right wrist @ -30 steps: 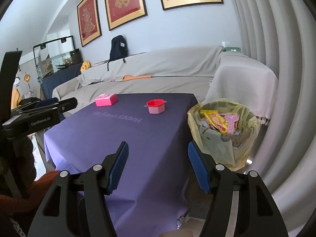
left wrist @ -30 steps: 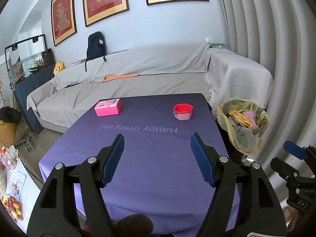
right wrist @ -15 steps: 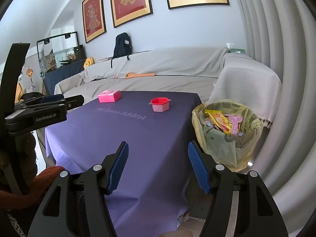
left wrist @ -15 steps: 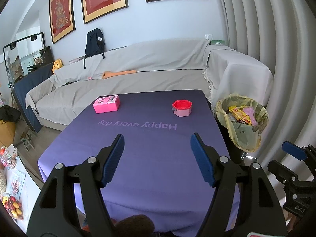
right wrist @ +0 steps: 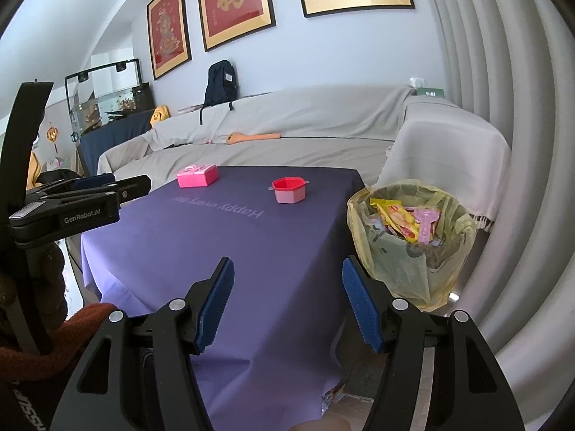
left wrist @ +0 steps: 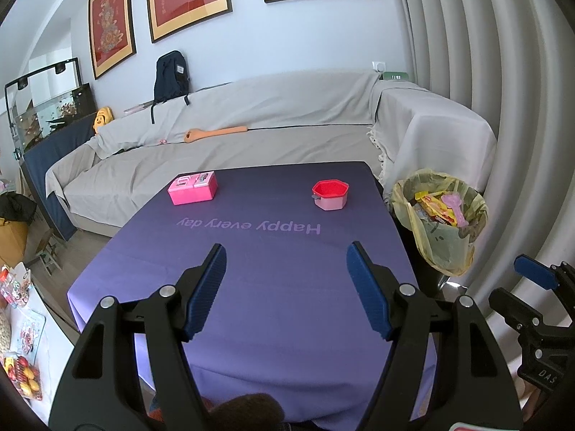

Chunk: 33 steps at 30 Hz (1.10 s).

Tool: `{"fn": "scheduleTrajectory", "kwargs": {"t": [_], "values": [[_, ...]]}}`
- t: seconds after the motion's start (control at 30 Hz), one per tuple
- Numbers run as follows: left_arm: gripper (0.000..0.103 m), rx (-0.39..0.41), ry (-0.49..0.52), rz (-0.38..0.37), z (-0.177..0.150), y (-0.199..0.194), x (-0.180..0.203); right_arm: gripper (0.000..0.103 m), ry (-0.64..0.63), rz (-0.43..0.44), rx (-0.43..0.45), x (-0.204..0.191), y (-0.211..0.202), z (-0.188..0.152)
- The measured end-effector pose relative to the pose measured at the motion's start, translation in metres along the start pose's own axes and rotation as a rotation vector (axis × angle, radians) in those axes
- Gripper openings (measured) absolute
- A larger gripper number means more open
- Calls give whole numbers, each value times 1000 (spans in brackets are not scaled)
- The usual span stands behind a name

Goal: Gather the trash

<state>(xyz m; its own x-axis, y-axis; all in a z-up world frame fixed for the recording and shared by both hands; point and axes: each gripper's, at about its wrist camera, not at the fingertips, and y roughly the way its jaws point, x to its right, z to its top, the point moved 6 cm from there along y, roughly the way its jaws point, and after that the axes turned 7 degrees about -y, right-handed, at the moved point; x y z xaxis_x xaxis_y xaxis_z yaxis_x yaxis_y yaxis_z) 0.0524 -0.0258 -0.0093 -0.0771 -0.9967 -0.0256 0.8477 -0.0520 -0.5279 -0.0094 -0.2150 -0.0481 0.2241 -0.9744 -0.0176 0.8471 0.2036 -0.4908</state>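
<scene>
A purple-clothed bench [left wrist: 251,323] fronts a grey sofa [left wrist: 251,143], and beside the bench's right edge stands the trash bag [right wrist: 406,262] full of wrappers, while over the bench the left gripper [left wrist: 286,287] and right gripper [right wrist: 287,301] gape, empty.

A matt purple cloth [left wrist: 251,305] covers the table. The bin bag [right wrist: 406,269] is thin, glossy yellow plastic. Grey cloth drapes the sofa [left wrist: 280,115].

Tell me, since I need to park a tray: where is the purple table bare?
Bare: the whole near half, from the "Happy every day" lettering to the tablecloth's near edge. Also between pink box and red container. Crowded: only the trash bag beside the table.
</scene>
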Motion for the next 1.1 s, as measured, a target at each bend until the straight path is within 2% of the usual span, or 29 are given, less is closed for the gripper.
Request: {"fn": "scheduleTrajectory", "kwargs": {"t": [1.1], "values": [[66,-2,4,-4,-2,1,3,59,10,-9,3,-3,-3,-1]]}}
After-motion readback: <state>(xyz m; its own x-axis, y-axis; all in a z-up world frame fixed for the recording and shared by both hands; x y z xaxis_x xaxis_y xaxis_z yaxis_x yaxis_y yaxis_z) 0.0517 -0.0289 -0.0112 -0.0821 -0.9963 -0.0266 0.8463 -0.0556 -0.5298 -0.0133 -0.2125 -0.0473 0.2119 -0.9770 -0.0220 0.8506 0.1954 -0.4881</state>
